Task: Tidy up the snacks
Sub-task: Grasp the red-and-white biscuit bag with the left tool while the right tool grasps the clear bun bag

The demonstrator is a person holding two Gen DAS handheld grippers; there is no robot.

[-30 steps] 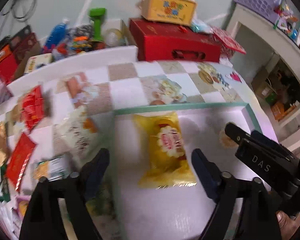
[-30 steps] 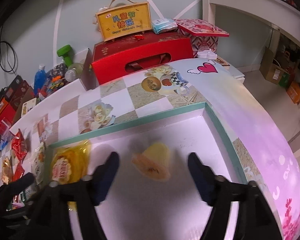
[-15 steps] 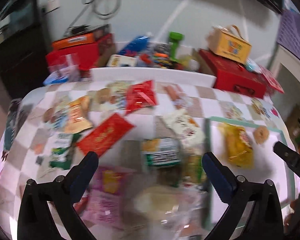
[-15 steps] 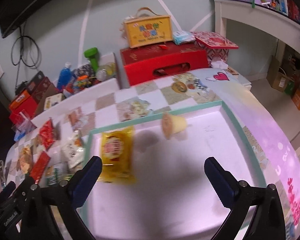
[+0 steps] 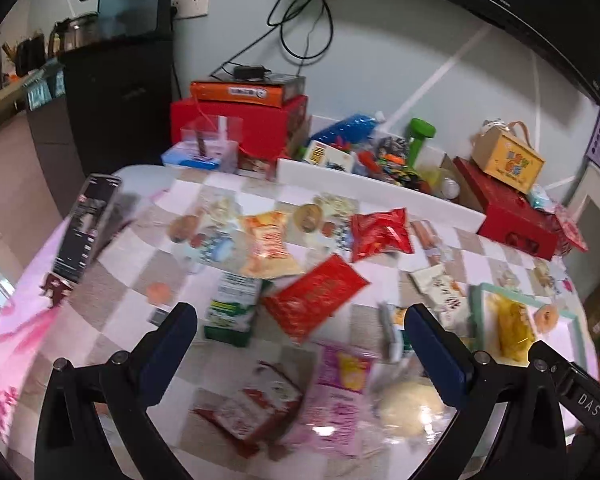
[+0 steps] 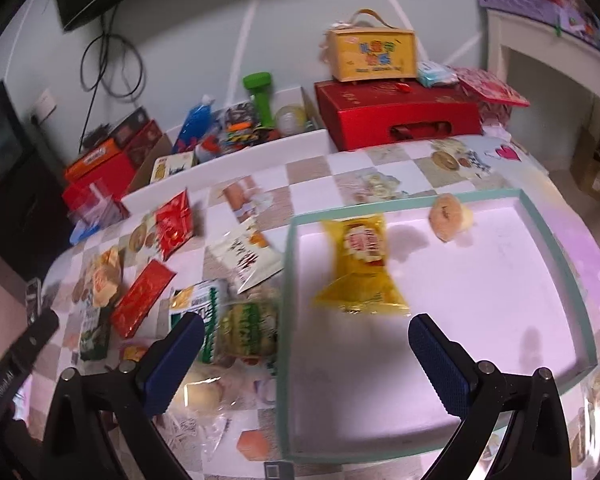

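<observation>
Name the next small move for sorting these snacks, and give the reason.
Probably lower the left tongs onto the red packet just ahead of them and close. Both tongs are open and empty, the right tongs too. The tray holds only the yellow bag and a small round snack, while most packets lie loose on the table.

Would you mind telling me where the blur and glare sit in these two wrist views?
Left wrist view: the pink packet and nearest snacks smear with motion, glare on the clear bag; far boxes stay sharper. Right wrist view: milder blur, the yellow bag readable, fisheye bending the tray rim.
</observation>
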